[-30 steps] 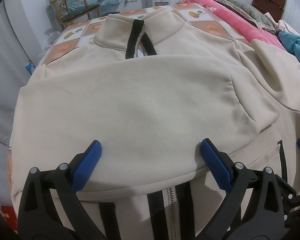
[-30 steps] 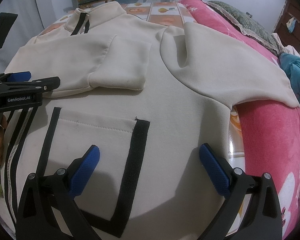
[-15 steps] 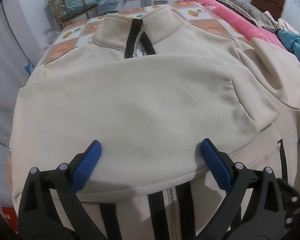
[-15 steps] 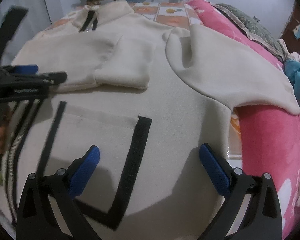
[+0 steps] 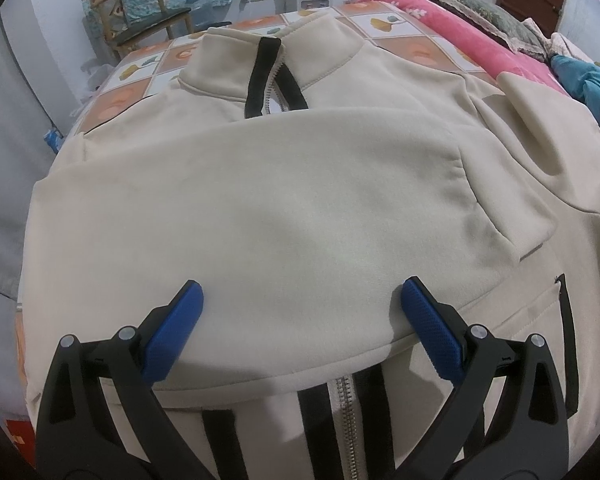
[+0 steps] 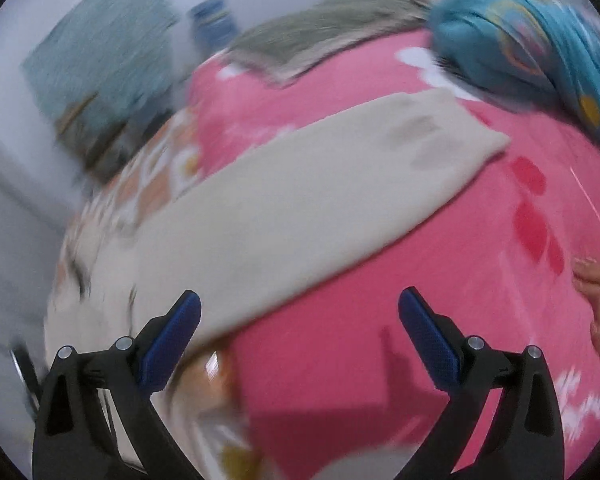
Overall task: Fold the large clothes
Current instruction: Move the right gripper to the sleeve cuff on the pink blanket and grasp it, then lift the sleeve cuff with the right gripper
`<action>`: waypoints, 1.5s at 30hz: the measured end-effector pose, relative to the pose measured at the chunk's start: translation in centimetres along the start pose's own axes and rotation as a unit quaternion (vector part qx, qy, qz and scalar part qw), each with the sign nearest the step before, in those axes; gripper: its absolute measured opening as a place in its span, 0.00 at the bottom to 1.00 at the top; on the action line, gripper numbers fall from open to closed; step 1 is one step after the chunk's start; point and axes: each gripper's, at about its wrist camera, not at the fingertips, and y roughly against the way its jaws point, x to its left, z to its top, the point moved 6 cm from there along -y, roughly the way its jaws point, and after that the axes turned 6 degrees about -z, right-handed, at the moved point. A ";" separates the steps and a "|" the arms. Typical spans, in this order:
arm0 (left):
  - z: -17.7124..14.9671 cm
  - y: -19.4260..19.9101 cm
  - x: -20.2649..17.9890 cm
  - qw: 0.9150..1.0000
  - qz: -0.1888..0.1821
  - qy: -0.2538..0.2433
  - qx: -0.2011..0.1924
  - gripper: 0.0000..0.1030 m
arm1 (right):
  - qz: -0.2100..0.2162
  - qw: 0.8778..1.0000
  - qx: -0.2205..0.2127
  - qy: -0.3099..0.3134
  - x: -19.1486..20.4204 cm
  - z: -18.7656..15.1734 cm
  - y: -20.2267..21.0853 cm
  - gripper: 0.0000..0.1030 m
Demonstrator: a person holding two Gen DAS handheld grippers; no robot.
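No legible text, labels (blur included)

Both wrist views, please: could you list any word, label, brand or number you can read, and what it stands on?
No text can be read in either view.
The cream jacket shows no print or label.
The red item at the lower left edge is too cropped to read.
The right wrist view is motion-blurred throughout.

Evenly, softly lit; sharp in the left wrist view, with faint shadows on the cream jacket (image 5: 284, 208). Heavily smeared by motion blur in the right wrist view, pink blanket (image 6: 400, 320) and sleeve (image 6: 300, 208) soft-edged. Strongly bowed and dark-cornered at both rims.
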 end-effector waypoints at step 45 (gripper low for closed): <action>0.6 3.2 -0.8 0.998 -0.010 -0.029 -0.059 0.76 | 0.070 0.973 -0.216 -0.031 7.1 8.5 11.1 0.11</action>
